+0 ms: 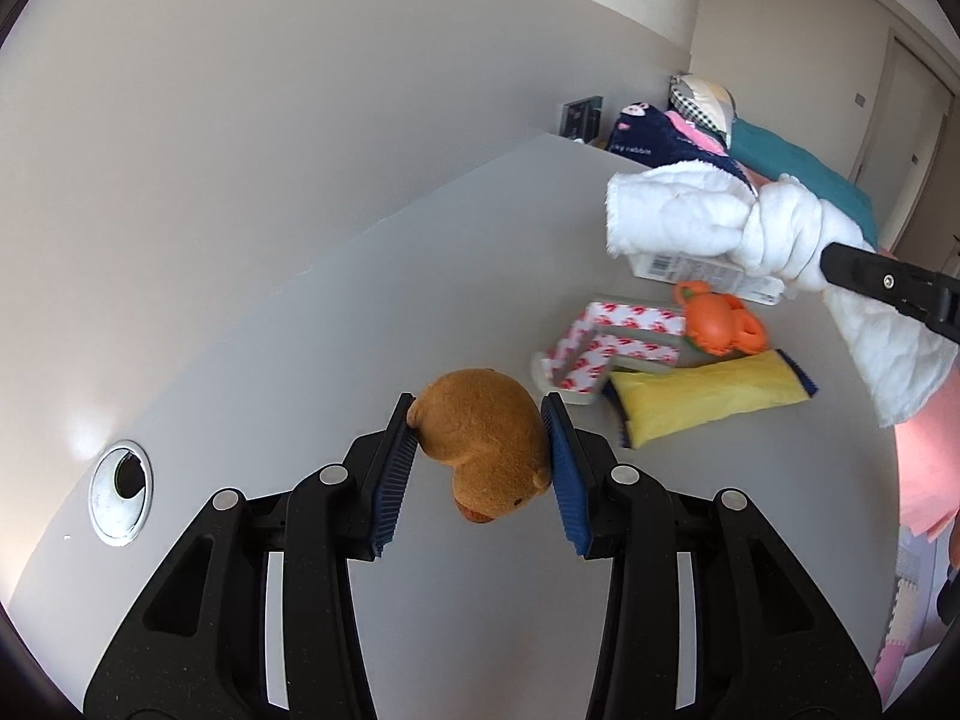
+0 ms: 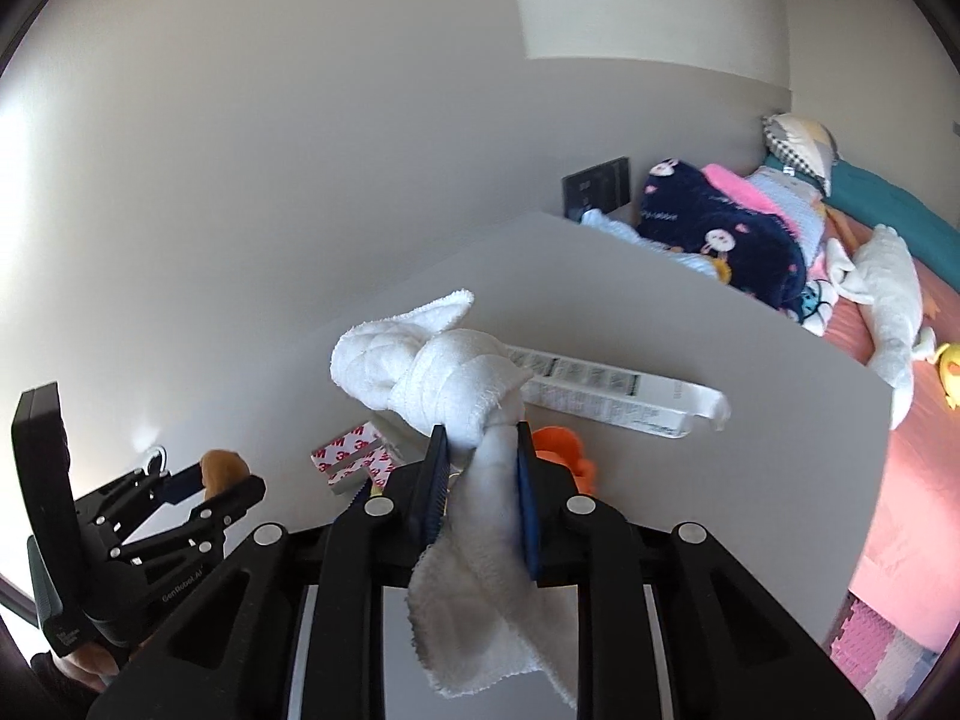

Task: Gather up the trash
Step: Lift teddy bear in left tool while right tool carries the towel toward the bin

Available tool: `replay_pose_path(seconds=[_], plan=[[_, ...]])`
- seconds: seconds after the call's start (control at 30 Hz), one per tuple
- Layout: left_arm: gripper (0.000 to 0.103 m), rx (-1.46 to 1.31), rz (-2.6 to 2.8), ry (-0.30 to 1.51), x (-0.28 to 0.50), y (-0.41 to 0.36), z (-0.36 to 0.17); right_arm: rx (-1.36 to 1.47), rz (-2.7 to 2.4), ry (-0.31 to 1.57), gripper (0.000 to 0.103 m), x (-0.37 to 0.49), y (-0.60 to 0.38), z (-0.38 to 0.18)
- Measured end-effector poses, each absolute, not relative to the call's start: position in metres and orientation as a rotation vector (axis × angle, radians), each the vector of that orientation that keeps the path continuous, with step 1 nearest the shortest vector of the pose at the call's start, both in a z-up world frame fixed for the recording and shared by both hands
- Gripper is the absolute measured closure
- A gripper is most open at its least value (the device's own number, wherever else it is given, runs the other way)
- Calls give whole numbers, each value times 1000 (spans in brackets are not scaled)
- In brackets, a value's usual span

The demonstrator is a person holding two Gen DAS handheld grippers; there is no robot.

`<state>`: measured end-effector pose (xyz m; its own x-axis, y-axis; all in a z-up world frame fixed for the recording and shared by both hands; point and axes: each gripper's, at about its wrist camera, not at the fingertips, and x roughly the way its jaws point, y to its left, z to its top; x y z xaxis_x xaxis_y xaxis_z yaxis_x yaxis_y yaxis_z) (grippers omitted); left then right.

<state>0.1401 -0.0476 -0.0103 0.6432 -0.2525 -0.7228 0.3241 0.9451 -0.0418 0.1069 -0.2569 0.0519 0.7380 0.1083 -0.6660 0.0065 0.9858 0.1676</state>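
white cloth point(image 2: 456, 384) hiding long box point(image 2: 606, 396), orange toy point(image 2: 570, 456) half hidden

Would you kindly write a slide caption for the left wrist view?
Left gripper clamps a brown plush bear above the grey table; right gripper lifts a knotted white towel.

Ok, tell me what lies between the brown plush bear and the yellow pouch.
The red-and-white tape roll, seen from the left wrist, lies between the brown plush bear and yellow pouch.
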Motion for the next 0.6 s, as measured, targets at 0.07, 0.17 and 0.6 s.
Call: replay_pose_path(seconds=[0.07,0.17,0.6], plan=[[61,99,-337,801,133,-51,-5,175,47,731,80,97,-265,56],[61,99,-351,790,123,-57,3,185,35,725,80,87,-275,60],[61,115,-449,771,83,-104,22,222,-24,696,80,31,-316,68]])
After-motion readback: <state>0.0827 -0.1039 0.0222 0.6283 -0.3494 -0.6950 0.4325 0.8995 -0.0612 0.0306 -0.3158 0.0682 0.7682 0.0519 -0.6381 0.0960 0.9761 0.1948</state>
